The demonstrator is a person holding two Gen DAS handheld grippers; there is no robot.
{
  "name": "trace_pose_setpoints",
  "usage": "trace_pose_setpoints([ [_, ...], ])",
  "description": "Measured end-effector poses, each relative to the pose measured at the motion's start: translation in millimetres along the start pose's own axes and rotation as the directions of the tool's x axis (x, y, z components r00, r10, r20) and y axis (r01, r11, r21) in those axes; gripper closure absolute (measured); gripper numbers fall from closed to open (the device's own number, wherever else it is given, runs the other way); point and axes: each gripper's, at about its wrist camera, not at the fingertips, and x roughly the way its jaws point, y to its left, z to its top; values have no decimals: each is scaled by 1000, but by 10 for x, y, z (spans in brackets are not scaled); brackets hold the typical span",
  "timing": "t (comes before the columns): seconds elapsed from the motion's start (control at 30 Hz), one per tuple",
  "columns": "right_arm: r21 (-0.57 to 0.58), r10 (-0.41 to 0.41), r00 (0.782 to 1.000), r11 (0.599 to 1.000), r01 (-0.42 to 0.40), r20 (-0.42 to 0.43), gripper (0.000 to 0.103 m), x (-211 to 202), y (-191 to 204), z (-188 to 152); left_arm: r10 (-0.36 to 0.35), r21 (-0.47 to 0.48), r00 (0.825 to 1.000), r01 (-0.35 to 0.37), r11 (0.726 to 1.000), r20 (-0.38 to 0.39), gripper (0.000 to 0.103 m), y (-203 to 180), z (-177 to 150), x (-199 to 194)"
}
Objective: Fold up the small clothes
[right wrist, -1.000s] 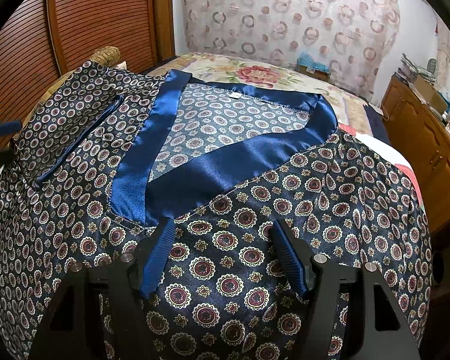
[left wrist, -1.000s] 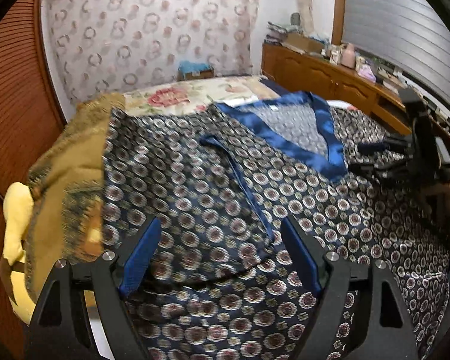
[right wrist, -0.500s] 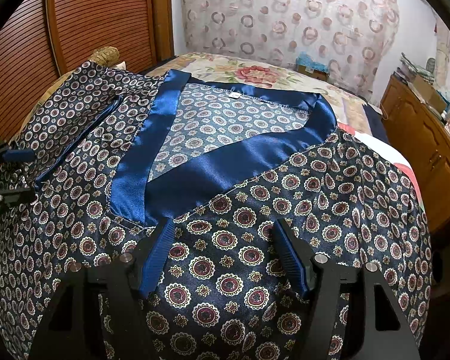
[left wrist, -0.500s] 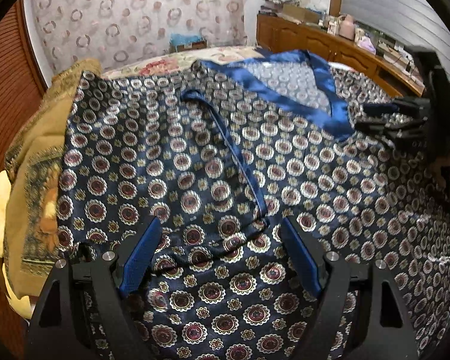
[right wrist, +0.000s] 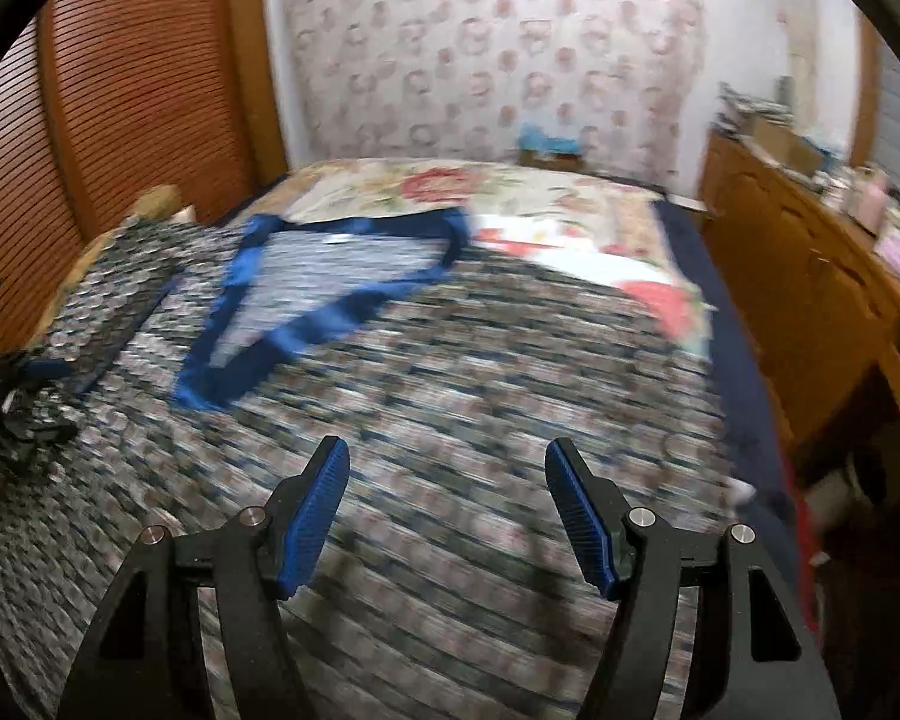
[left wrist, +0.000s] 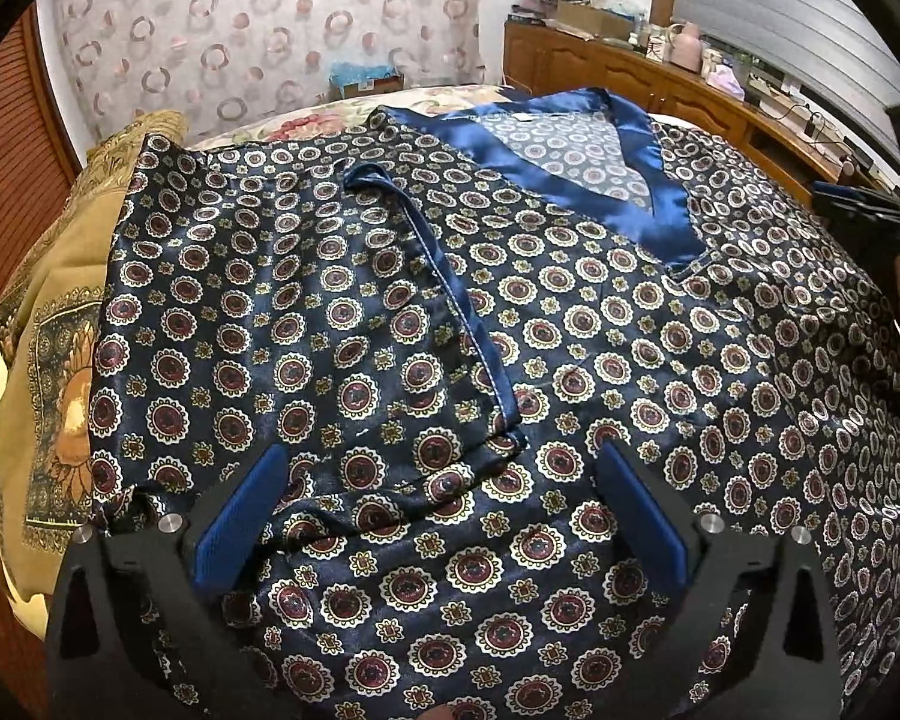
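A dark navy satin shirt with round medallions and a blue V-neck trim lies spread on the bed. Its left sleeve is folded inward over the body, the blue cuff edge running down the middle. My left gripper hovers just above the sleeve's lower corner; its jaws are opening wide and the pads press on nothing. The right gripper stands open over the shirt's right half, in a blurred view, with nothing between its fingers. It also shows at the right edge of the left wrist view.
A brown patterned blanket lies beside the shirt on the left. The floral bed sheet extends beyond the collar. A wooden cabinet with clutter on top runs along the right, and a slatted wooden door stands at the left.
The left gripper's jaws have spread wider and it has sunk slightly toward the folded sleeve. The right gripper has swung sideways to the right, away from the neckline, blurring its view.
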Motion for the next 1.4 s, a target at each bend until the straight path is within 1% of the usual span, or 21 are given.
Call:
trace_pose_setpoints([
  [0.13,80,-62,998,995,64,-25,33,-171,-553,-233,0,0,1000,0,1000,0,0,0,-9,-1],
  [0.23,149,-84,994,984,93,-64,35,-194,-899,-414,2,-1,1000,-2,1000,0,0,2,-9,-5],
  [0.37,234,-55,994,969,77,-97,38,-194,-1231,-637,3,-1,1000,-3,1000,-1,0,1,-7,1],
  [0.47,261,-30,994,964,57,-106,43,-218,-1352,-750,2,-1,1000,-2,1000,-1,0,2,-5,2],
  [0.57,285,14,995,959,14,-97,55,-277,-1433,-808,5,-3,1000,-5,1000,-1,0,-5,-8,-3],
  [0.6,286,34,995,958,-7,-90,69,-298,-1447,-820,6,-4,1000,-6,1000,-1,0,-4,-15,-10],
  [0.63,288,58,995,957,-32,-82,84,-335,-1468,-826,6,-4,1000,-6,1000,-1,0,0,-24,-15],
  [0.67,292,80,994,955,-55,-75,91,-362,-1481,-832,6,-5,1000,-6,1000,-1,0,0,-24,-16],
  [0.7,290,76,994,956,-51,-75,95,-386,-1486,-827,5,-5,1000,-5,1000,-1,0,3,-18,-9],
  [0.73,270,51,995,962,-27,-81,99,-411,-1470,-831,6,-5,1000,-6,1000,-2,0,1,-18,-9],
  [0.8,229,21,996,974,-1,-83,101,-441,-1424,-833,6,-5,1000,-6,1000,-1,0,-1,-17,-10],
  [0.87,206,5,997,979,11,-78,101,-496,-1392,-826,4,-4,1000,-4,1000,-1,0,2,-25,-18],
  [0.93,188,-16,998,982,27,-62,102,-502,-1252,-741,6,-4,1000,-6,1000,-1,0,-5,-31,-28],
  [1.03,161,-41,999,986,42,-9,102,-636,-1112,-654,8,-1,1000,-8,1000,11,1,-38,-41,-65],
  [1.17,119,-32,998,993,26,48,102,-758,-898,-499,10,-20,998,-8,1000,62,1,-68,-28,-198],
  [1.23,89,-20,997,996,13,70,102,-809,-754,-440,-5,-29,996,7,1000,90,1,-94,-6,-289],
  [1.33,38,19,996,999,-23,90,102,-847,-499,-369,-16,-28,990,21,999,139,1,-164,25,-490],
  [1.4,9,49,995,999,-49,86,102,-802,-327,-350,-28,-25,984,33,999,176,1,-195,40,-611],
])
